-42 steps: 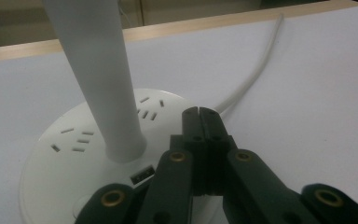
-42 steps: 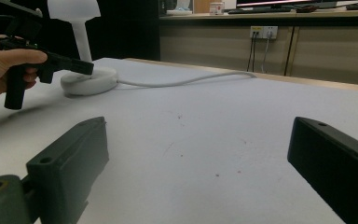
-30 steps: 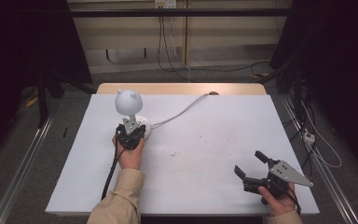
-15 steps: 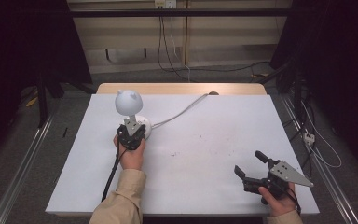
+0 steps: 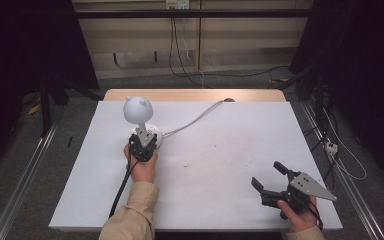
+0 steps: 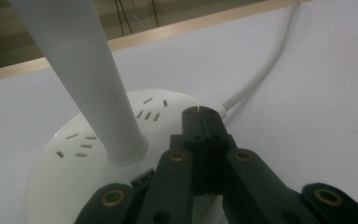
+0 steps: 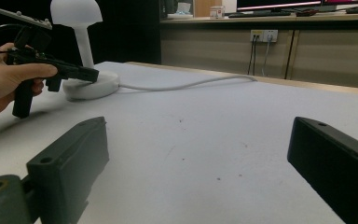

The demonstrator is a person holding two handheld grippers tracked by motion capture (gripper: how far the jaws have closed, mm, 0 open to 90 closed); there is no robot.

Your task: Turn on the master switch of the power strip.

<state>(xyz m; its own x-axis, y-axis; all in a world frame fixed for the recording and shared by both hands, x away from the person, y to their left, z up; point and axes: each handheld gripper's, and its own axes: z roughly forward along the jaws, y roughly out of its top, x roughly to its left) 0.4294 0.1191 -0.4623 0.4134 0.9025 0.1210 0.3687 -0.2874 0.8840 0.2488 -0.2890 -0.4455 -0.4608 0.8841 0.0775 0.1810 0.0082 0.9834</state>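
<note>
A white desk lamp (image 5: 138, 109) with a round head stands at the table's back left on a round base (image 5: 152, 131). Its white cord (image 5: 195, 120) runs off toward the far edge. My left gripper (image 5: 143, 141) is shut, its closed tips (image 6: 199, 113) resting over the near rim of the lamp base (image 6: 70, 149), just right of the stem (image 6: 81, 74). Nothing is between its jaws. My right gripper (image 5: 266, 173) stands wide open near the front right corner, holding nothing. From the right gripper view (image 7: 198, 135) the left gripper (image 7: 93, 74) points at the lamp base (image 7: 95, 85).
The white table (image 5: 220, 165) has a few small dark specks near its middle. A wooden strip (image 5: 190, 95) borders its far edge. Cables and a power strip (image 5: 330, 146) lie on the floor at the right, and metal rails run along both sides.
</note>
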